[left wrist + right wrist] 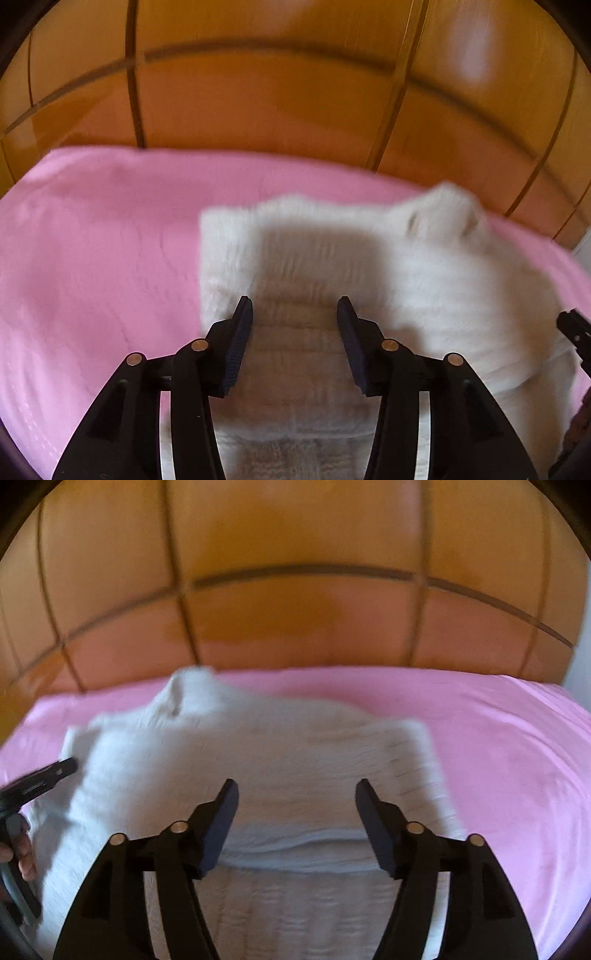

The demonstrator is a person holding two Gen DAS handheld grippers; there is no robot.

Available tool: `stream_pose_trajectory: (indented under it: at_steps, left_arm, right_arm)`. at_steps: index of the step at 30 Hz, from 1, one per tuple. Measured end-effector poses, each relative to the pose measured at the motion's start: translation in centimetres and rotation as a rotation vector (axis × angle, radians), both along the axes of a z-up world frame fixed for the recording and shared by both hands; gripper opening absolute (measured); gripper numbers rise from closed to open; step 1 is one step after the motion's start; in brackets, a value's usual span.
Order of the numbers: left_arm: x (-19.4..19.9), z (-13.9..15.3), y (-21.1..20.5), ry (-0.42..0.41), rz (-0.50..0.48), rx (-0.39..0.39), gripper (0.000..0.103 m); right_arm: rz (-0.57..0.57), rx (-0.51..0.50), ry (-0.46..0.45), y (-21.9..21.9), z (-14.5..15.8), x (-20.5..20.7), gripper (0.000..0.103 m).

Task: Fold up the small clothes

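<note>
A white knitted sweater (258, 760) is seen folded on a pink sheet (517, 757). Left gripper (294, 308) and right gripper (296, 790) are held parted above it, nothing clasped.

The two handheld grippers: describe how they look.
The left gripper and the right gripper look alike: glossy black plastic linkage arms joined by round brass-coloured pivot pins, each finger tipped with a flat rectangular pad of dark, finely ribbed rubber. No cables, markings or sleeves show.
</note>
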State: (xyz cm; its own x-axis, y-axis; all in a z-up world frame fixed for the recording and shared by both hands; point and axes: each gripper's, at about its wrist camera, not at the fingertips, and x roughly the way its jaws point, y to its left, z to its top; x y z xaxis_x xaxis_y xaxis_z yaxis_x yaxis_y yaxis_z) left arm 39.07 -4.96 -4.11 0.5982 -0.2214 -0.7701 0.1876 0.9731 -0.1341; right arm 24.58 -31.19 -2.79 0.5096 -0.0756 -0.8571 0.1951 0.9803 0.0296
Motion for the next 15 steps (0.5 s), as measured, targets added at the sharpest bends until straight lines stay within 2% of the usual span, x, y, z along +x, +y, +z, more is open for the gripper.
stream_pose_trajectory:
  at_steps: [2, 3, 5, 9, 15]
  left_arm:
    - [-0.1, -0.6, -0.1, -0.01, 0.006, 0.016, 0.048]
    - [-0.1, -0.5, 0.0, -0.011, 0.011, 0.014, 0.05]
    - [-0.3, -0.2, 0.3, -0.015, 0.028, 0.013, 0.05]
    - [-2.2, 1.1, 0.3, -0.061, 0.034, 0.003, 0.062]
    - [-5.9, 2.2, 0.6, -0.085, 0.023, -0.019, 0.062]
  right_arm:
    - [0.002, -0.033, 0.037, 0.4, -1.9, 0.4, 0.077]
    - [-0.011, -0.015, 0.037, 0.0, -2.3, 0.5, 0.077]
    - [-0.032, 0.011, 0.034, -0.5, -2.3, 0.7, 0.08]
    - [-0.034, 0.011, 0.023, -0.5, -2.2, 0.4, 0.082]
    - [-0.057, -0.02, 0.007, -0.3, -1.4, -0.6, 0.088]
